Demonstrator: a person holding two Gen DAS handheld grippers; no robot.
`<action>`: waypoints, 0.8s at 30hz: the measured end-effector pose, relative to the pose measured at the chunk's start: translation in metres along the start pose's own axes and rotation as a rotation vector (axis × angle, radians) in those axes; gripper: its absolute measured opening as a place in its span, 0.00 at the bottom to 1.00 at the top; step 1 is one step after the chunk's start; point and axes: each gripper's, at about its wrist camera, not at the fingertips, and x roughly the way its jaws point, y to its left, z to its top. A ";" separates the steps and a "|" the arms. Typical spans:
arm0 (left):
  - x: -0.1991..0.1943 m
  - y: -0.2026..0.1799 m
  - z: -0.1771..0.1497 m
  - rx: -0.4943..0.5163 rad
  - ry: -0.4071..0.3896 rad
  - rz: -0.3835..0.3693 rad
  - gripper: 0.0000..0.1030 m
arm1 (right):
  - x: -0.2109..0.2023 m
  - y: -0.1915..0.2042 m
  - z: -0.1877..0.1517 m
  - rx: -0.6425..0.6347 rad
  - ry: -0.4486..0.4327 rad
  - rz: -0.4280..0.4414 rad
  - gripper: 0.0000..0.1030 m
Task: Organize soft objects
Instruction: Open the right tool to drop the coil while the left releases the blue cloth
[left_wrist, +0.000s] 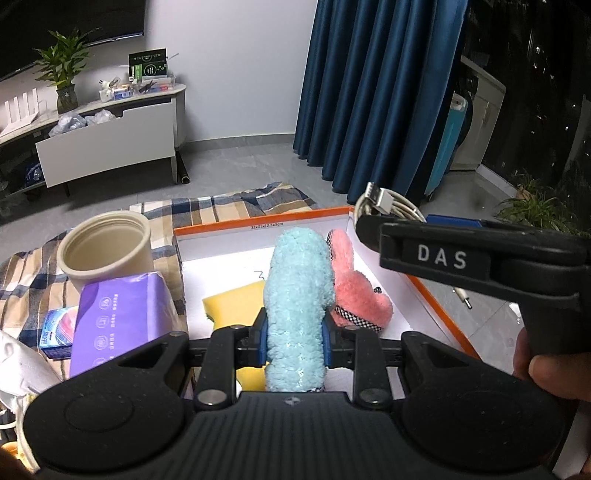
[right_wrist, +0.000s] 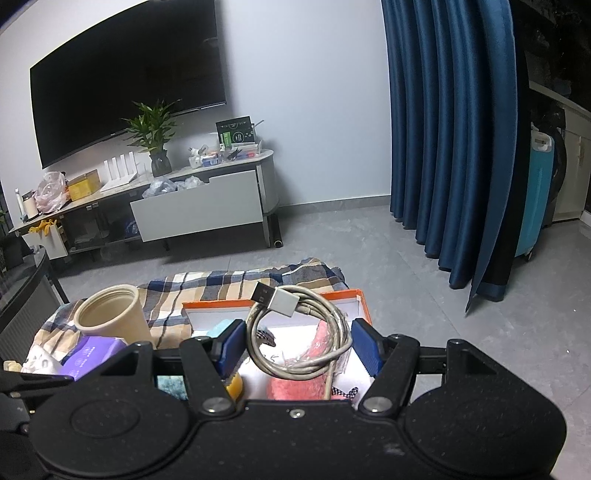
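Left gripper (left_wrist: 294, 334) is clamped tight on a fluffy light-blue soft toy (left_wrist: 295, 302), blue pads squeezing its sides, the toy standing up between the fingers and poking toward twelve o'clock over the orange-rimmed box (left_wrist: 258, 225). Just at its two o'clock, touching it, a pink plush slipper (left_wrist: 356, 291) with checkered trim lies inside the box; at nine o'clock a yellow sponge (left_wrist: 232, 299) sits on the white box floor, partly tucked under the gripper. Over to the right gripper (right_wrist: 297, 345): a coiled white USB cable (right_wrist: 299, 332) sits between its blue pads, hanging above the box, but the jaws stand wide and whether the pads actually press the coil I cannot tell. In the left wrist view that same gripper reaches in from three o'clock, a hand (left_wrist: 550, 369) wrapped on its handle. Outward now: a beige open canister (left_wrist: 107, 247) at ten o'clock of the box, a purple tissue pack (left_wrist: 122, 321) in front of it, a small blue packet (left_wrist: 59, 328) beside that, all on a plaid cloth (left_wrist: 229, 206).
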 end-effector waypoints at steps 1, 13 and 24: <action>0.001 0.000 0.000 -0.001 0.002 0.000 0.27 | 0.002 -0.001 0.000 0.000 0.002 0.002 0.74; 0.011 -0.007 0.003 0.014 0.021 -0.009 0.39 | 0.012 0.002 0.003 -0.013 0.005 0.008 0.76; -0.017 -0.008 0.007 0.006 -0.029 0.025 0.67 | -0.027 0.007 0.008 -0.003 -0.075 -0.009 0.77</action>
